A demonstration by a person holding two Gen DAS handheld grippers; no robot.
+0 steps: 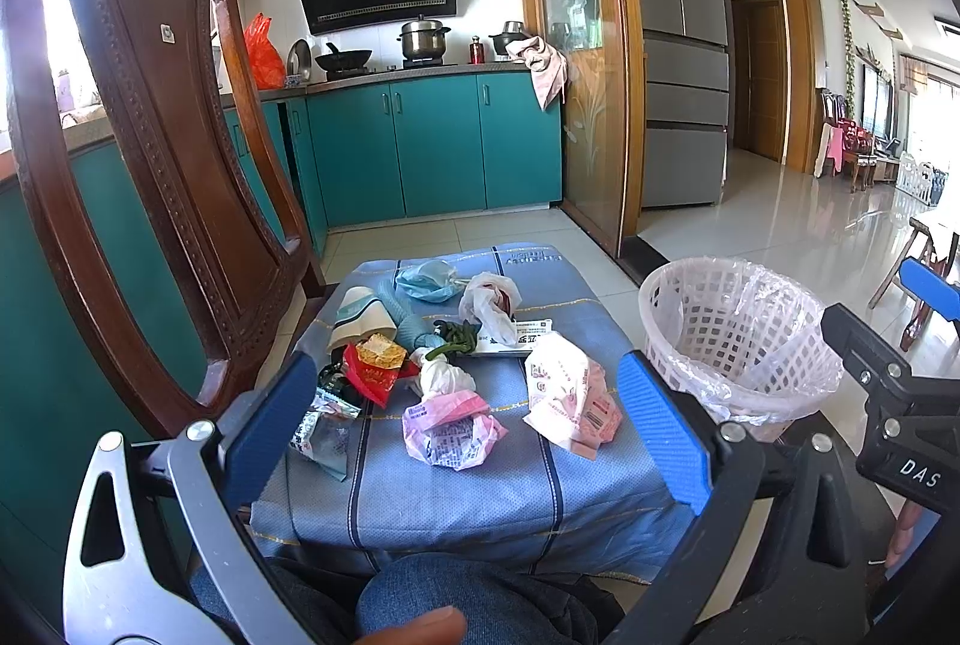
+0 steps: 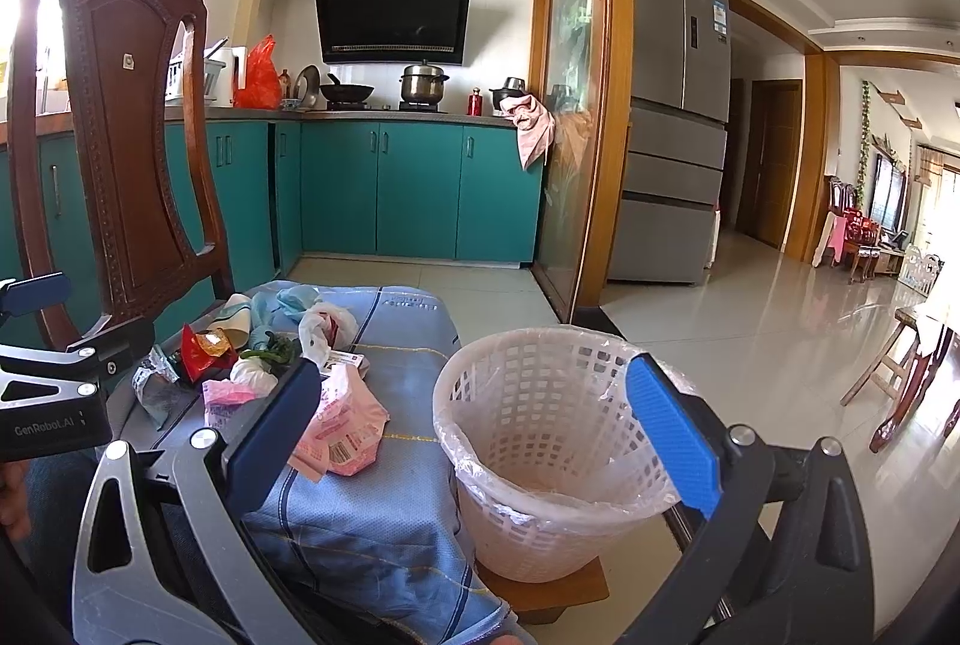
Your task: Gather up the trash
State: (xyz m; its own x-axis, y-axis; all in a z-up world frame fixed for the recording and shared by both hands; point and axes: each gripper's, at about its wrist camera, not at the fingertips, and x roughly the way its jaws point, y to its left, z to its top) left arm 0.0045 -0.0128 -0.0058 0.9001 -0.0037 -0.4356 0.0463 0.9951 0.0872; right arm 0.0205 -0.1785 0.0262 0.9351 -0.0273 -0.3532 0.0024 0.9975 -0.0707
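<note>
Several pieces of trash lie on a blue cloth-covered seat (image 1: 510,489): a pink-and-white wrapper (image 1: 451,429), a pink paper bag (image 1: 570,399), a red snack packet (image 1: 375,366), a silver foil pack (image 1: 324,420), a white plastic bag (image 1: 489,303) and a paper cup (image 1: 360,318). My left gripper (image 1: 462,417) stands open in front of the pile, holding nothing. To the right stands a white lattice bin (image 2: 540,441) lined with clear plastic. My right gripper (image 2: 480,435) is open in front of the bin with nothing between its fingers. The pink paper bag (image 2: 348,426) shows beside its left finger.
A carved wooden chair back (image 1: 150,135) rises at the left. Teal kitchen cabinets (image 1: 420,147) and a stove lie behind. A glass sliding door (image 1: 576,63) and a grey fridge (image 1: 684,63) stand to the right, with tiled floor (image 2: 750,333) beyond. The bin sits on a wooden stool (image 2: 540,591).
</note>
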